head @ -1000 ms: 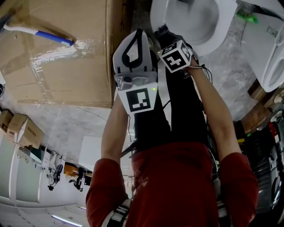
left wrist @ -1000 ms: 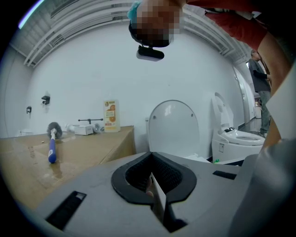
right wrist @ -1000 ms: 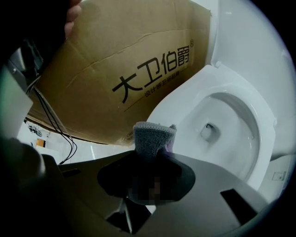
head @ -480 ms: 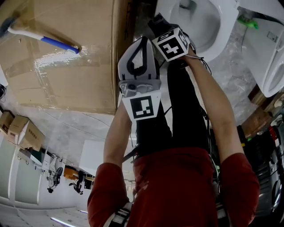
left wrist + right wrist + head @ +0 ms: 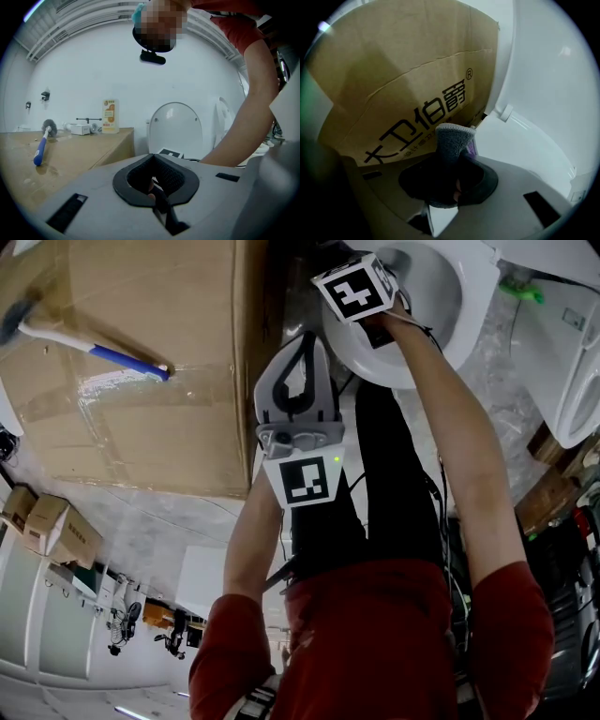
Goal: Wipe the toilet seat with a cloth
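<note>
two grippers, both closed: left gripper (image 5: 156, 188) empty, right gripper (image 5: 454, 161) clamping a grey cloth (image 5: 451, 138) by the toilet seat (image 5: 525, 140), near a cardboard box (image 5: 403, 70).

Head view: even, moderate light. A shiny glare streak crosses the brown taped cardboard box (image 5: 141, 371) at 10 o'clock, and the white ceramic toilet bowl (image 5: 441, 306) at 1 o'clock is nearly washed out. The area at 4 o'clock sinks into shadow. Both gripper views are fisheye discs with black corners and bowed lines. The left one is bright and evenly lit. The right one is dimmer, with its grey knitted cloth (image 5: 452, 138) soft-focused at centre.
</note>
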A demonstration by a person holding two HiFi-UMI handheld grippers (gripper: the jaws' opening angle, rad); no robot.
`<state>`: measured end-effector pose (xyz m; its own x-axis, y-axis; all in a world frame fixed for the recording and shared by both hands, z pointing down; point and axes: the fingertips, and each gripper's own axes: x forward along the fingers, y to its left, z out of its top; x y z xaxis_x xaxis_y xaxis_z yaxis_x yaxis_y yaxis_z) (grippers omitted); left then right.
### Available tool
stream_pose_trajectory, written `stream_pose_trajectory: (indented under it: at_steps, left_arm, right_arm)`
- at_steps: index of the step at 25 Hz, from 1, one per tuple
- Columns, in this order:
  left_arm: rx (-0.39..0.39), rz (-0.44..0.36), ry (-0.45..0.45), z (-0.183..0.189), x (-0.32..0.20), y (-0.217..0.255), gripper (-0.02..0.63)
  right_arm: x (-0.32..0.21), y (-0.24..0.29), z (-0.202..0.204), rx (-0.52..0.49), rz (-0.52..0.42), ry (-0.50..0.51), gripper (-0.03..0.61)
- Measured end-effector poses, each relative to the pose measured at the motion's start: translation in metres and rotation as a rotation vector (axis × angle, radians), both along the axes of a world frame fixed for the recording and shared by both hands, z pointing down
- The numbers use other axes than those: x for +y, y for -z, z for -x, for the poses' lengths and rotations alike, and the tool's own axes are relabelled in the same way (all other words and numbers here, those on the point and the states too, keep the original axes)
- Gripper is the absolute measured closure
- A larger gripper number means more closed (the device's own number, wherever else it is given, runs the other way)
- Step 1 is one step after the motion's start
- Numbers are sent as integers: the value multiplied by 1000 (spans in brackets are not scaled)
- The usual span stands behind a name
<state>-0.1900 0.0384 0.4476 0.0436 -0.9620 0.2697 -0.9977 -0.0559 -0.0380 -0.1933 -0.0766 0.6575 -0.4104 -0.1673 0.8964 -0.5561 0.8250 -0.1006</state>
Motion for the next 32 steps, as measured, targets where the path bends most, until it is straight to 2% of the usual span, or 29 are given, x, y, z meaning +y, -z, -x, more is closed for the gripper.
stream_pose_trajectory:
  at_steps: [4, 8, 14, 27, 32]
  left_arm:
    - [4, 5, -14, -5, -7, -1, 601]
    - [2, 16, -28, -11, -12, -5, 601]
    - [1, 25, -45, -20, -22, -9, 601]
    - [13, 25, -84, -53, -43, -10, 601]
    - [12, 36, -119, -73, -46, -12, 601]
  right_arm:
    - [-30, 4, 2, -1, -16, -31, 492]
    - [-37, -5, -19, 69, 38, -77, 492]
    - [-62, -2, -38, 46, 16, -150, 492]
    - [-113, 12, -119, 14, -92, -278, 492]
    - [-124, 15, -158, -10, -81, -367, 492]
